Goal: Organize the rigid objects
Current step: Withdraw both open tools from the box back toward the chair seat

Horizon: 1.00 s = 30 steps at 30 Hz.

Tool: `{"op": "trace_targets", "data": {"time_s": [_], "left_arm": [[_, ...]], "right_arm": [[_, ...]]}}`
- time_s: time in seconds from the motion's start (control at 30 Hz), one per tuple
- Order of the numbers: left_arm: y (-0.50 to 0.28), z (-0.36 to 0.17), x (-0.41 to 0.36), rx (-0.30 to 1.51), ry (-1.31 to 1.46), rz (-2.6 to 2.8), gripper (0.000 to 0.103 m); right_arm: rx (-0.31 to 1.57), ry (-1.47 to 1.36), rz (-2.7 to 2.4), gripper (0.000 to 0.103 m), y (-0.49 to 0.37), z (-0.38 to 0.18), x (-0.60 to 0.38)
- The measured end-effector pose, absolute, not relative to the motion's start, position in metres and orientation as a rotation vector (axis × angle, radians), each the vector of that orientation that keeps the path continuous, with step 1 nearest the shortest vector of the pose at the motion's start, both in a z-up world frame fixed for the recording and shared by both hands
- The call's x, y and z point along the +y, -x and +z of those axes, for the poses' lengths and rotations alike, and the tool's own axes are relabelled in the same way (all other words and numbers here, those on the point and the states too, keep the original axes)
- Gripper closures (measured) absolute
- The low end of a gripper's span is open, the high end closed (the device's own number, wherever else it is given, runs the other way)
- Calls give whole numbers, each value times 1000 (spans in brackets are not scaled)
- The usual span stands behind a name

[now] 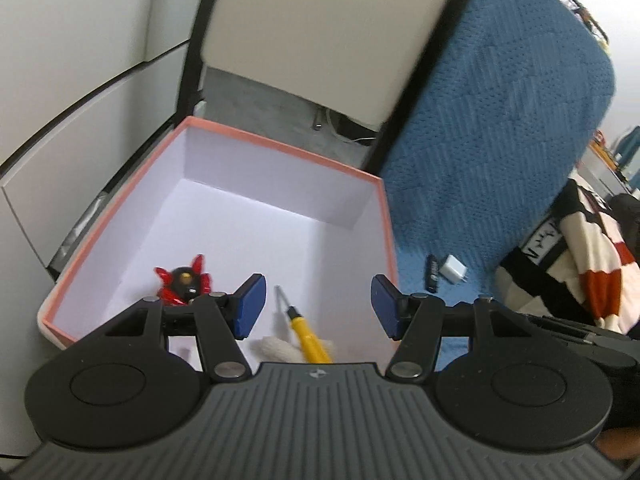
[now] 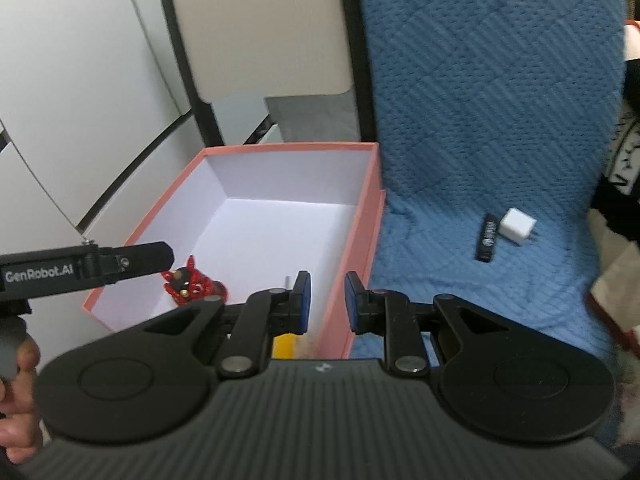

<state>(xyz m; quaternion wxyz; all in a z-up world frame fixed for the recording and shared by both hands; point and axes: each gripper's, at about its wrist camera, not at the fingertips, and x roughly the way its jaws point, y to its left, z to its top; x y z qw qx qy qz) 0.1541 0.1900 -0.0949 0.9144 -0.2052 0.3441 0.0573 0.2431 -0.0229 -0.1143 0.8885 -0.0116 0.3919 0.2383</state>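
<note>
I'm between picks, I'd say — three things already lie in the pink-rimmed box (image 1: 216,216): a red-and-black horned toy figure (image 1: 185,285), a yellow-handled screwdriver (image 1: 308,332) w/ a thin steel shaft, and a cream fuzzy thing (image 1: 276,350) under it that I can't name. All three sit at the near end of the box; the far end is bare white card.

My left gripper (image 1: 318,304) hangs over the box's near edge, jaws apart, nothing btw the blue pads. My right gripper (image 2: 327,300) is over the box's right wall, jaws drawn nearly together w/ a narrow gap and nothing in it.

Left to do, as I read it: the white charger cube (image 2: 517,226) and the black stick (image 2: 489,238) — maybe a USB drive or lip balm, print too small to read. They lie just beside each other on the blue quilted cover (image 2: 500,100), well to the right of the box.

Next move prob. calls for the right gripper to open, swing right and come down on one of them. The cube is hard, smooth, square-edged, so it wants flat pad contact on opposite faces. The stick is slim and glossy, could roll or sink into the soft quilt, so grip across its width, low.
</note>
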Motion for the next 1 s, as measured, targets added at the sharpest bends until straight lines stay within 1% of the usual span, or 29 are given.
{"op": "trace_targets", "data": {"time_s": [0.23, 0.4, 0.67, 1.0], "left_arm": [[-152, -80, 161, 700, 393, 61, 39], [-151, -79, 132, 697, 368, 10, 39], [-153, -86, 86, 696, 345, -74, 39], [-163, -102, 23, 716, 306, -143, 39]], "right_arm": [[746, 30, 435, 80, -231, -89, -61], [719, 15, 403, 80, -223, -85, -87], [711, -9, 332, 80, -206, -95, -137], [720, -18, 286, 80, -191, -121, -183]]}}
